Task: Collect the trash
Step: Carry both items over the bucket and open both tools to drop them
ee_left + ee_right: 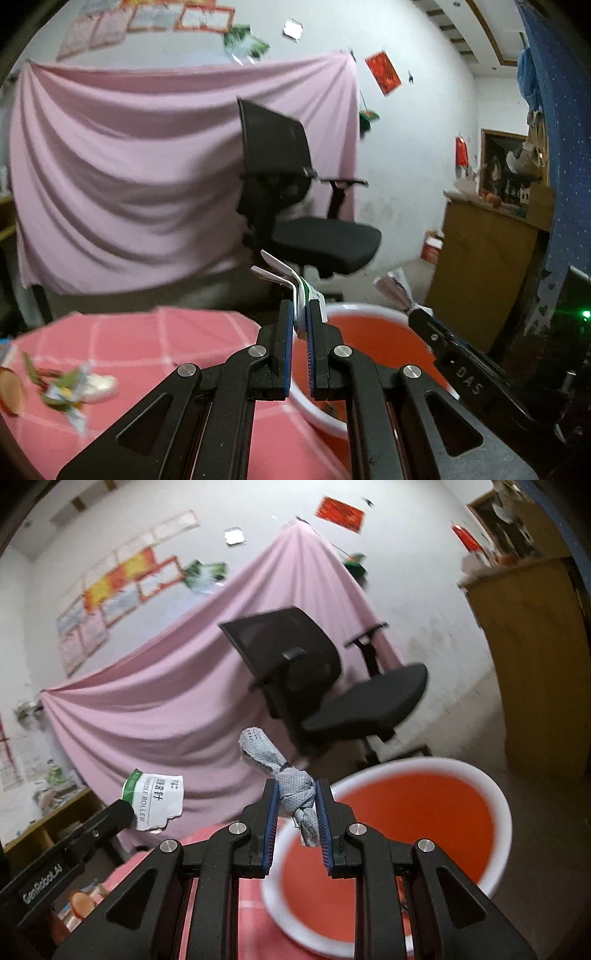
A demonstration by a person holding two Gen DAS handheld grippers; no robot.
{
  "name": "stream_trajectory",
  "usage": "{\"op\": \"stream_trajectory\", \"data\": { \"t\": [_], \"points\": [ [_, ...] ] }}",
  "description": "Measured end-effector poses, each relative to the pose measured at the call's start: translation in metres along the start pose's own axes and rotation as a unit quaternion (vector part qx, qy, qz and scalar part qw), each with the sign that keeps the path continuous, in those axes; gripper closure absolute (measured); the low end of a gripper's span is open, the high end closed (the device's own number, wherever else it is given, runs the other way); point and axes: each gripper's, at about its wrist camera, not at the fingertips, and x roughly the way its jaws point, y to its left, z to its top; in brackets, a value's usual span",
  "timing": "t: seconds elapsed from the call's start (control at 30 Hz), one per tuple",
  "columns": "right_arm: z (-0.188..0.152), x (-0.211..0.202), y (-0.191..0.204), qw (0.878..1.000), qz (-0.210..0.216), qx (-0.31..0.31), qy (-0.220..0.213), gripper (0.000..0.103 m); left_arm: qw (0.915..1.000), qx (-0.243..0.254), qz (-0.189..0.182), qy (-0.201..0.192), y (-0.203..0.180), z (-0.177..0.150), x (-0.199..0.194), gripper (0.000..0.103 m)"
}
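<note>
Left gripper (300, 314) is clamped tight on a torn white paper packet with a green edge (295, 286), the scrap sticking up and forward out of the blue pads, folded over at the top. In the right wrist view that same packet (155, 799) shows off to the left, printed side facing us, pinched at its lower corner by the left gripper's black tip (123, 814).

Right gripper (295, 799) is closed on a knotted grey-blue perforated cloth wipe (291, 794), the knot squeezed between the pads, one twisted end rising up and to the left, the other hanging down between the fingers.

Just ahead and below sits a round basin, white rim, orange-red inside (498, 801). The wipe's dangling end is over its near-left rim. From the left wrist the basin (369, 306) lies right behind the fingers, packet above its near edge, and the right gripper (419, 314) reaches in from the right with its wipe (393, 288) at the far rim.

Basin rests on a pink checked tablecloth (147, 339). More crumpled wrappers (70, 387) lie on the cloth, well apart to the left. A black mesh office chair (291, 192) stands behind, in front of a draped pink sheet (129, 166).
</note>
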Motion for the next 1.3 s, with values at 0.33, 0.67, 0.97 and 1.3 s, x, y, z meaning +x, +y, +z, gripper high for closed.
{"op": "stream_trajectory", "data": {
  "t": [0.33,0.67,0.97,1.3],
  "points": [
    [-0.008,0.02,-0.02,0.998,-0.024,0.015,0.061,0.083,0.9933,-0.046,-0.047,0.096,0.007,-0.004,0.045,0.098],
    [-0.011,0.021,-0.027,0.997,-0.029,0.032,0.071,0.077,0.987,-0.051,-0.063,0.138,0.009,-0.006,0.051,0.095],
    [-0.011,0.019,-0.025,0.997,-0.029,0.025,0.073,0.063,0.9896,-0.066,-0.043,0.12,0.026,-0.007,0.032,0.087],
    [-0.009,0.004,0.011,0.999,0.005,-0.037,0.03,0.044,0.9956,-0.068,0.045,0.046,0.054,-0.003,-0.029,0.077]
  ]
}}
